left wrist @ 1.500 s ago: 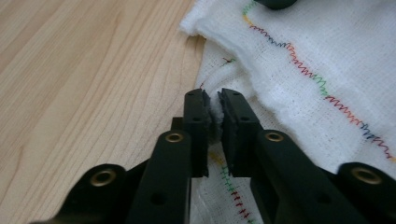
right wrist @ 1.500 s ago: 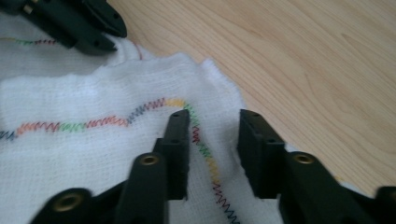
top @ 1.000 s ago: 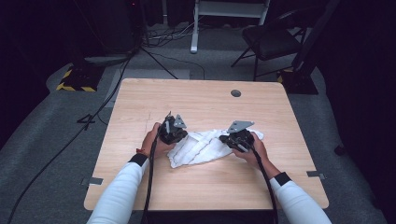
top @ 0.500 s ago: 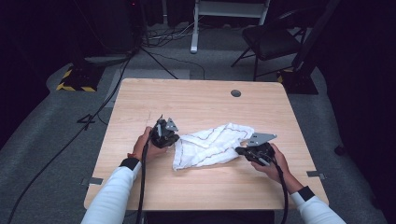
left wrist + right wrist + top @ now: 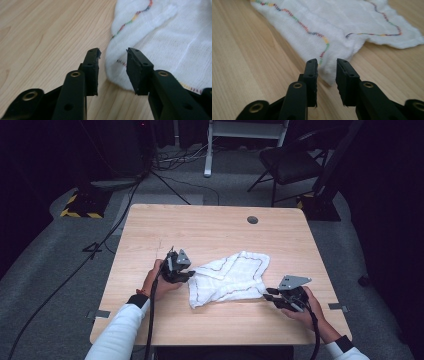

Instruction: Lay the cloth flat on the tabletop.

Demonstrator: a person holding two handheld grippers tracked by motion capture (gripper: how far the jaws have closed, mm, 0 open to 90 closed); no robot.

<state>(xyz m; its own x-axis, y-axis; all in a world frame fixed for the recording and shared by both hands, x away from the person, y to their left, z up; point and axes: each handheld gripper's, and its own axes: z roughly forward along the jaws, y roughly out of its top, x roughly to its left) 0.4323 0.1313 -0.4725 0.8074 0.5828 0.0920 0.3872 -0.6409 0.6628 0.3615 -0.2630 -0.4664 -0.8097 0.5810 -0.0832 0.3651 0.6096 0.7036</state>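
Observation:
A white cloth (image 5: 230,277) with a multicoloured stitched border lies spread on the wooden table (image 5: 200,227). My left gripper (image 5: 189,275) sits at its left corner. In the left gripper view the jaws (image 5: 112,53) have just been opening, and the cloth's (image 5: 175,37) rounded corner lies in the gap with the pads off it. My right gripper (image 5: 268,294) is at the cloth's near right corner. Its jaws (image 5: 327,62) have also just been opening. The cloth's (image 5: 342,22) tip lies loose between them on the wood.
A round cable hole (image 5: 252,219) is set in the table's far right part. A dark chair (image 5: 295,162) and a white stand stand on the floor beyond the table. Cables run over the floor at the left.
The hands drew apart and the bunched cloth stretched out flat. My right gripper went right and toward the near edge. Both grippers, shut on the cloth before, now stand open.

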